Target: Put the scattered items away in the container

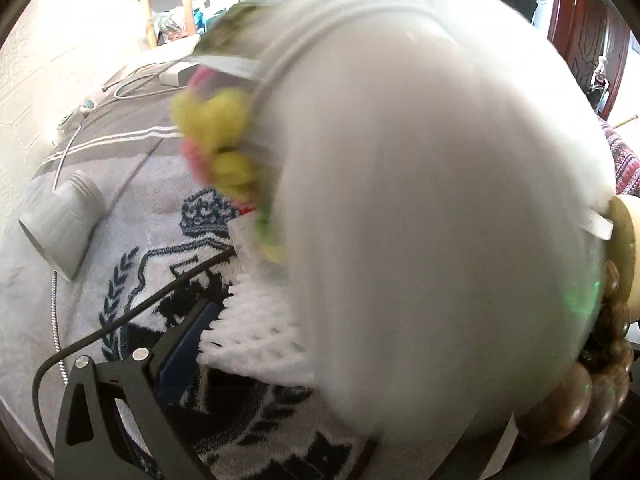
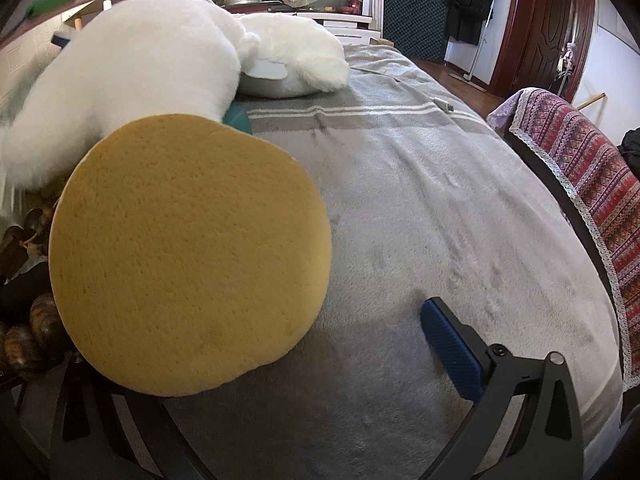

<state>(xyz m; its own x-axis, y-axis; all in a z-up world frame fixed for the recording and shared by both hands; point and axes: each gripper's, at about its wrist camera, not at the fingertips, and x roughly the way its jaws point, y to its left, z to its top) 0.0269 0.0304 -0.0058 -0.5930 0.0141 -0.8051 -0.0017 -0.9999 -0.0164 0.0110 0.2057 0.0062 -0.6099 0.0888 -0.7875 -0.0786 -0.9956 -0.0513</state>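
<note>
Blurred white plastic, smooth and rounded, fills most of the left wrist view: the container (image 1: 420, 200), tipped on its side, with yellow and pink fuzzy pom-poms (image 1: 224, 148) and a white foam net (image 1: 256, 320) seen at its mouth. It sits right at the left gripper (image 1: 280, 380), but only one blue-padded finger is visible, so how wide the jaws stand can't be told. Over on the right, a round yellow sponge (image 2: 188, 256), finely pored, is seen pressed at the left finger of the right gripper (image 2: 280, 360); the jaws are spread wide, the other pad well clear. Plenty of bare grey fleece blanket (image 2: 440, 220) is left open toward the worktop's right edge.
</note>
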